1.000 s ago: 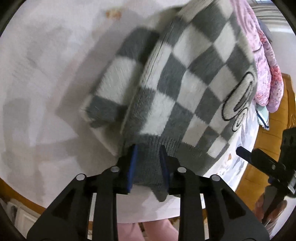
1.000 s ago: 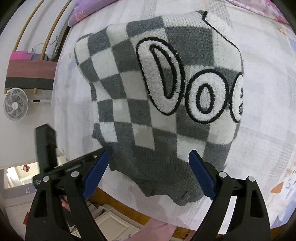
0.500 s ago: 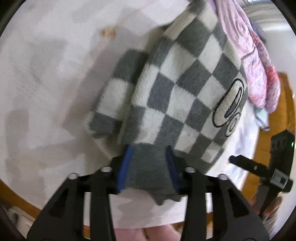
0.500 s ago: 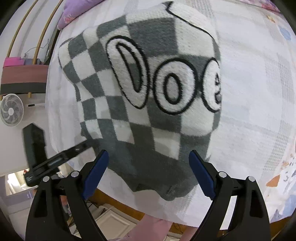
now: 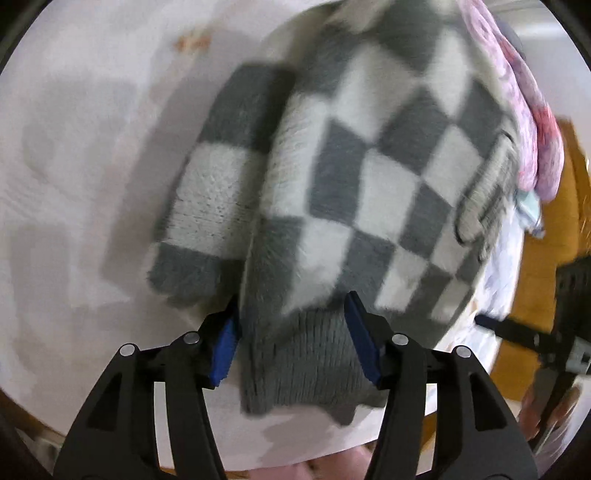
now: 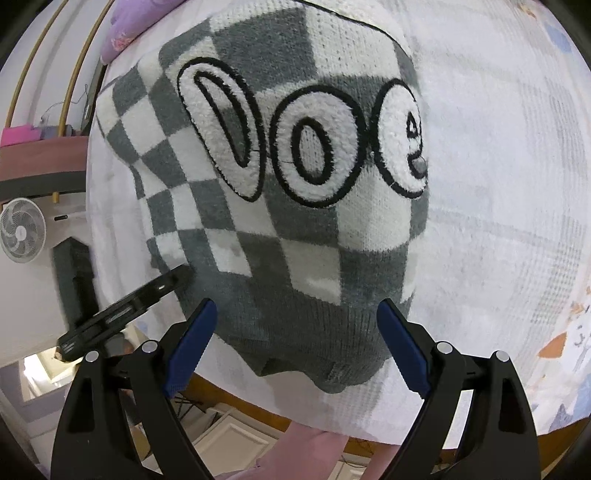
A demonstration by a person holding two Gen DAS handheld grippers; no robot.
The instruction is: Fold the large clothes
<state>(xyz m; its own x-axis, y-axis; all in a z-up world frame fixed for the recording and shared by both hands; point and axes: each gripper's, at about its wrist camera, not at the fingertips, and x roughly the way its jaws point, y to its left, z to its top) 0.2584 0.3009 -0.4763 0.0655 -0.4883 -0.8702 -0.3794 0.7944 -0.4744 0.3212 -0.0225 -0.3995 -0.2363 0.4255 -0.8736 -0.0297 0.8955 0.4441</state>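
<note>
A grey-and-white checkered knit sweater with big white letter patches lies folded on the white bed sheet. My left gripper is open, its blue pads on either side of the grey ribbed hem, apart from it. A folded sleeve sticks out to the left. My right gripper is open and empty, just above the hem near the bed's front edge. The left gripper also shows in the right wrist view, at the sweater's left edge.
A pink patterned blanket lies at the far right of the bed. A purple pillow sits at the bed's far corner. A white fan and a low shelf stand beyond the bed's left side. Wooden floor lies beside the bed.
My left gripper has opened and let go of the sweater's hem. The sweater has settled flat on the bed. My right gripper stayed open and came closer over the hem.
</note>
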